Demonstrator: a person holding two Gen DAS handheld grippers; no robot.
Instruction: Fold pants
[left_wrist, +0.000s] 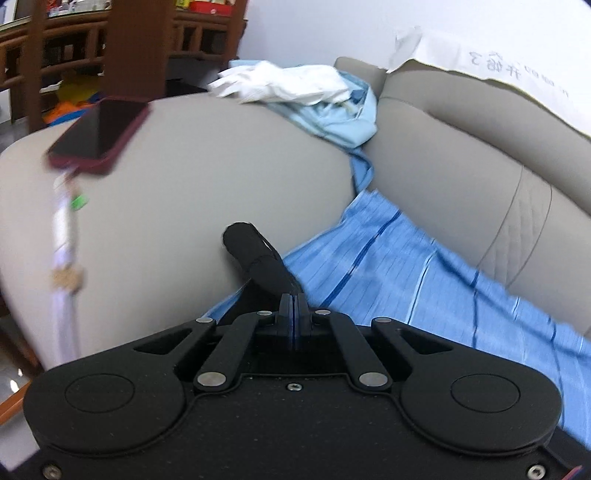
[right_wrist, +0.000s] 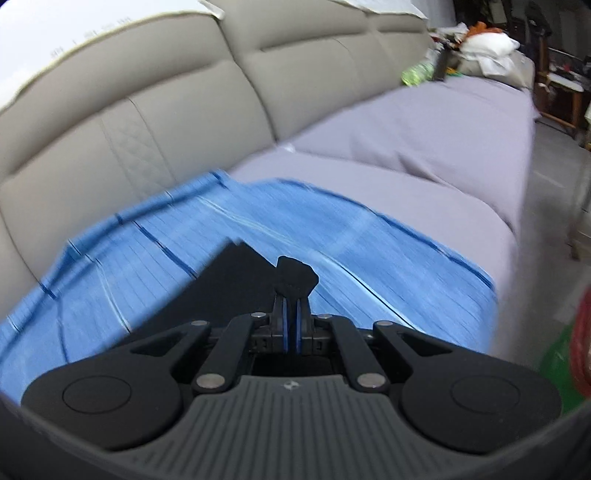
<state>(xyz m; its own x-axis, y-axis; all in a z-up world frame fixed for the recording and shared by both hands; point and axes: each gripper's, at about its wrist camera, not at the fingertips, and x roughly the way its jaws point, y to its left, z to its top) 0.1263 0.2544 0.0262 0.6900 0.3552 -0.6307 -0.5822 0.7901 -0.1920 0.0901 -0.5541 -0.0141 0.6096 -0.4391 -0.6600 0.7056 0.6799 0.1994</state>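
The blue striped pants lie spread on the grey sofa seat, also in the right wrist view. My left gripper has its fingers pressed together beside the pants' left edge, by the sofa armrest; whether cloth is pinched between them is hidden. My right gripper has its fingers together above the middle of the pants, with a dark shadow to its left; I cannot tell if it holds cloth.
A red phone lies on the armrest, its cable hanging down. White and light blue clothes are piled at the armrest's far end. The sofa backrest runs behind. More clutter sits at the sofa's far right end.
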